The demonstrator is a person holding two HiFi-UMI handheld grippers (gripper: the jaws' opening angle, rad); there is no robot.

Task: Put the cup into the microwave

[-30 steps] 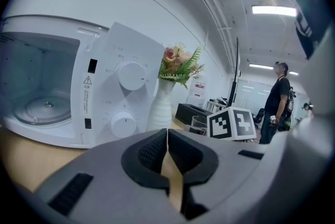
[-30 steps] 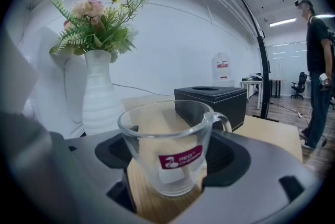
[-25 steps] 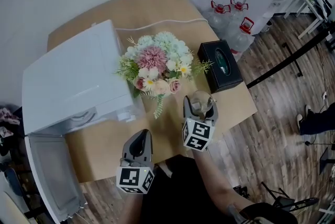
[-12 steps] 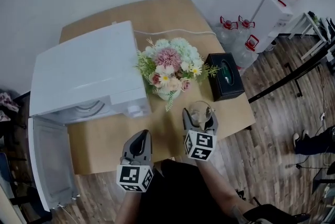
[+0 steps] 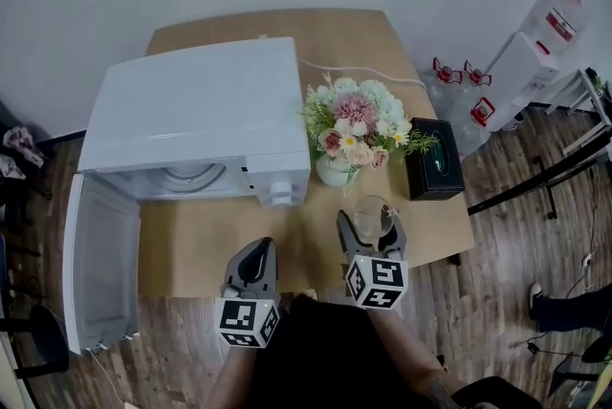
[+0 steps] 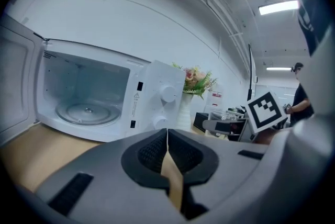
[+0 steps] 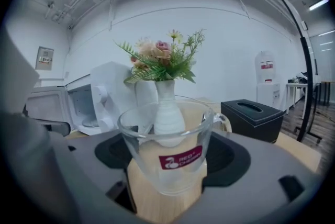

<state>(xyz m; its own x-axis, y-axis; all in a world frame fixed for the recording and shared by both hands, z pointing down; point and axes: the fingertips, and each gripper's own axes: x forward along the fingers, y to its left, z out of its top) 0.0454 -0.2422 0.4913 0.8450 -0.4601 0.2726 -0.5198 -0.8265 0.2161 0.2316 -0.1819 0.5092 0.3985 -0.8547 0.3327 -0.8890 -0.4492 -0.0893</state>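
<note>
A wooden counter [image 5: 210,245] is seen from above. Its far left part is taken up by a white microwave [image 5: 196,116], whose door [image 5: 100,273] is swung wide open toward the near left, so the glass turntable [image 6: 84,112] inside is left exposed. A bouquet in a white vase [image 5: 356,125] is set just right of the microwave, and a black tissue box [image 5: 435,170] is placed further right, near the counter's edge.

The left tongs [image 5: 256,249] are held over the near edge, pressed together with nothing between them. The right tongs [image 5: 369,224] are held to the right of those, in front of the vase, and are closed onto the cup [image 5: 371,209]. The cup is thus found at the near right of the counter, well apart from the microwave's opening.

The cup [image 7: 170,144] is of clear glass with a red label, empty, and its handle [image 7: 224,122] is turned away to the far right. It is judged to be light and stiff, but smooth enough to slip and easily broken if knocked. A hold on opposite walls below the rim, as is now taken, is judged sound, provided the cup is kept upright.
</note>
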